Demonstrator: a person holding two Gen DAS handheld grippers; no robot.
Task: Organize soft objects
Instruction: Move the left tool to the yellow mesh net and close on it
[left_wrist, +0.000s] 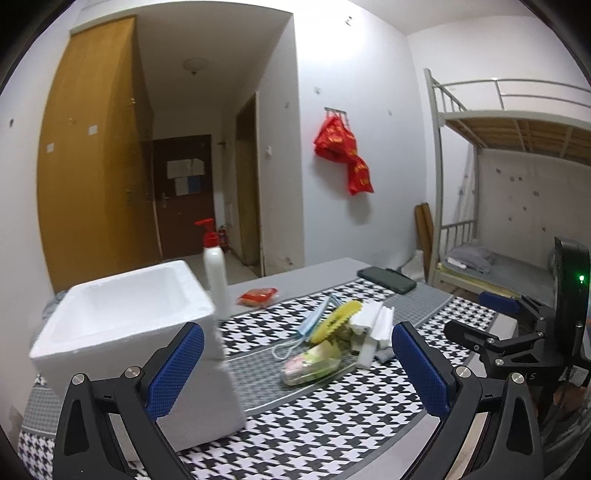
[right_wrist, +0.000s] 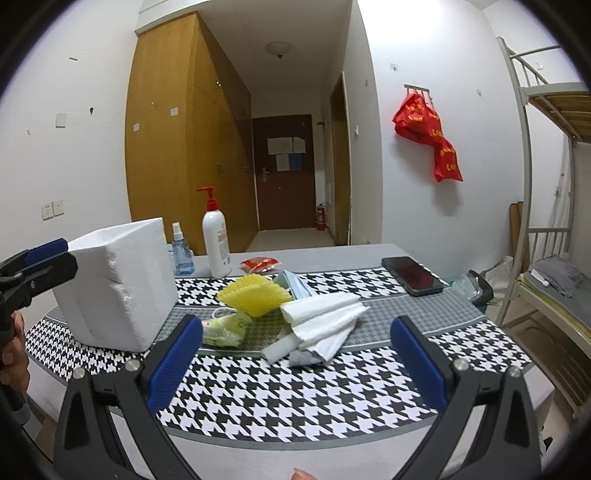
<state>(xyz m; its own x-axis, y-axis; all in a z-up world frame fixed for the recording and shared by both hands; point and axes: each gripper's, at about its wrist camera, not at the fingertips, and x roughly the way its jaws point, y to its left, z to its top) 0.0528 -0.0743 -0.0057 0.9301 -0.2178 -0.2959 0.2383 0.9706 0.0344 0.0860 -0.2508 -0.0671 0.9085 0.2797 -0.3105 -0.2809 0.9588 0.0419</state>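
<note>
Soft pile sits mid-desk on the houndstooth cloth (right_wrist: 295, 387), right of the white foam box (right_wrist: 118, 284), clear of it.

Pile contents:
- yellow foam net sleeve (right_wrist: 255, 295), ribbed, fan-shaped, on top toward the back
- blue face mask (right_wrist: 295, 286) just behind it, ear loop trailing toward the box
- folded white tissues (right_wrist: 325, 317), several layers splayed
- white foam strip (right_wrist: 280, 347) under the tissues, with a grey bit of fabric at the near edge
- clear packet with green/pink print (right_wrist: 225, 330) at the left of the pile

Orientation: in the right wrist view the tissues and foam strip run diagonally, near-left to far-right. Net sleeve's long axis runs roughly left-right. Mask's long axis runs front-back in the left wrist view.

Left hand-held gripper (left_wrist: 295, 365): fingers spread wide, nothing between them, hovering near the box's front corner. Right hand-held gripper (right_wrist: 295, 365): also released, empty, in front of the pile.

Desk (right_wrist: 332, 254): grey top. At the back: pump bottle (right_wrist: 216, 236), small blue spray bottle (right_wrist: 182, 251), red packet (right_wrist: 258, 264); black phone (right_wrist: 412, 275) far right.

Room: white walls, wooden wardrobe (right_wrist: 177, 140), dark door (right_wrist: 284, 170) down a hallway, red bags (right_wrist: 428, 133) on a wall hook, metal bunk bed (right_wrist: 543, 184) at right.
</note>
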